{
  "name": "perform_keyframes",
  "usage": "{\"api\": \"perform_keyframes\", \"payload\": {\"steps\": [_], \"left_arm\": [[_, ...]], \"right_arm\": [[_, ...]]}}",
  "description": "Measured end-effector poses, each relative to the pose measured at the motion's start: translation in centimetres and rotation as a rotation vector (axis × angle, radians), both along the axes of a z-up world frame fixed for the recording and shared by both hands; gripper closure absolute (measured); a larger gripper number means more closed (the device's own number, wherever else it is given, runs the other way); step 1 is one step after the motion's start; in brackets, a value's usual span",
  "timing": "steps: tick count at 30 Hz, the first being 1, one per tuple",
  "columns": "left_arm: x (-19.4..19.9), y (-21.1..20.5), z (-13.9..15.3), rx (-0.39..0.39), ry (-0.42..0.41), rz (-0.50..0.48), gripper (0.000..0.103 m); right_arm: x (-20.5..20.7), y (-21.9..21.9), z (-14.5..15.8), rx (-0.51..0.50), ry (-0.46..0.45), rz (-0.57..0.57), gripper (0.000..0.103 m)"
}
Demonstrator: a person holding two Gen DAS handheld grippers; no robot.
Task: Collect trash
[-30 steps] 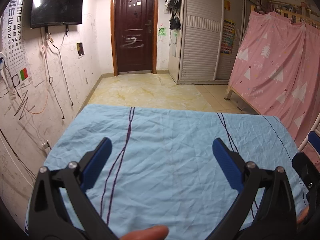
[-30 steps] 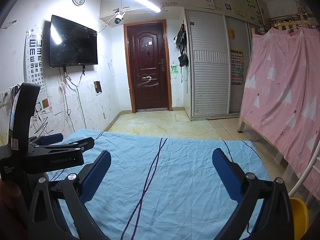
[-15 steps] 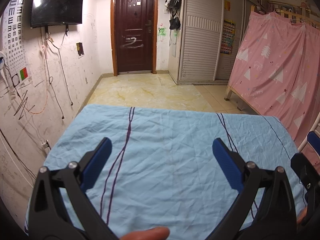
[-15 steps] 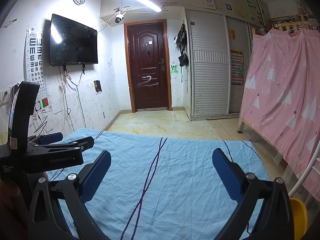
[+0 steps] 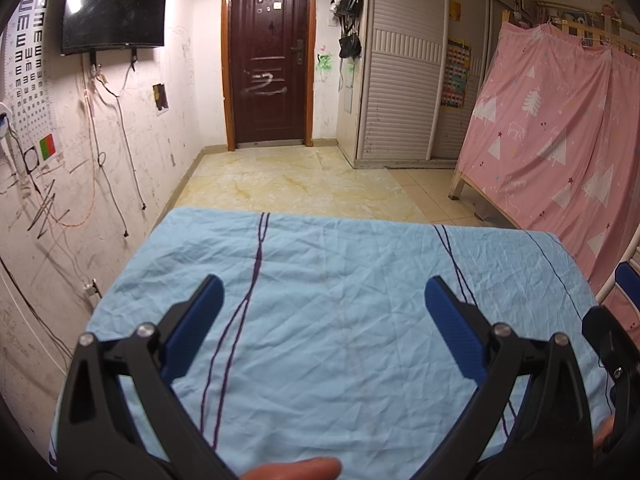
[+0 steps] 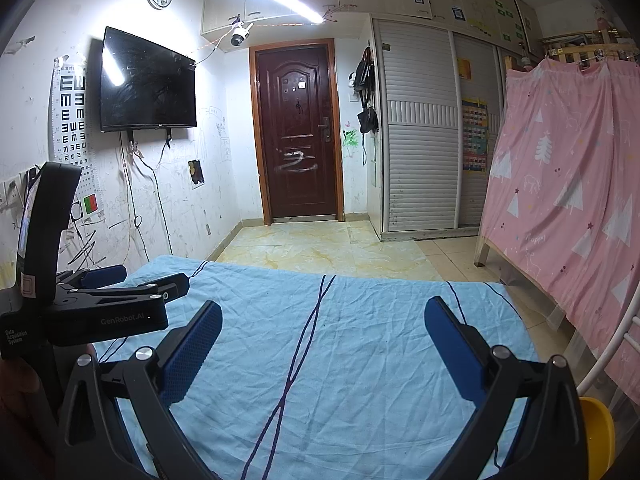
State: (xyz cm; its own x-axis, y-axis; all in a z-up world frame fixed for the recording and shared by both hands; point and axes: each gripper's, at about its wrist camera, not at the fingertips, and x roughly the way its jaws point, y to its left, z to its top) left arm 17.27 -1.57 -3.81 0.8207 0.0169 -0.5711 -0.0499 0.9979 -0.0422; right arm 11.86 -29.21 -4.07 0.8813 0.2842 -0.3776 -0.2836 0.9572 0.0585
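Lying before the door [image 6: 298,132]: floor, then the cloth-covered table [image 6: 360,320]. Hanging left of the door: television [image 6: 148,88], eye chart [image 6: 72,120] beyond it. Standing right of the door: wardrobe [image 6: 420,132], then curtain [image 6: 560,184].

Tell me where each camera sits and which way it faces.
Left wrist: on the left tongs, tilted down over the blue sheet toward the door; a fingertip shows below.
Right wrist: on the right tongs, aimed more level at the door; the left tongs show at left.
Shared: sheet, door, TV, pink curtain. Both tongs open, empty.
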Motion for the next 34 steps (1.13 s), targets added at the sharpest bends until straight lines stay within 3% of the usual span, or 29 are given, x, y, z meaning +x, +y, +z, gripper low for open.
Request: {"api": "perform_keyframes", "payload": {"steps": [34], "left_arm": [[-0.16, -0.19, 0.01, -0.001, 0.003, -0.004, 0.007]], "right_arm": [[0.04, 0.08, 0.09, -0.005, 0.001, 0.003, 0.009]]}}
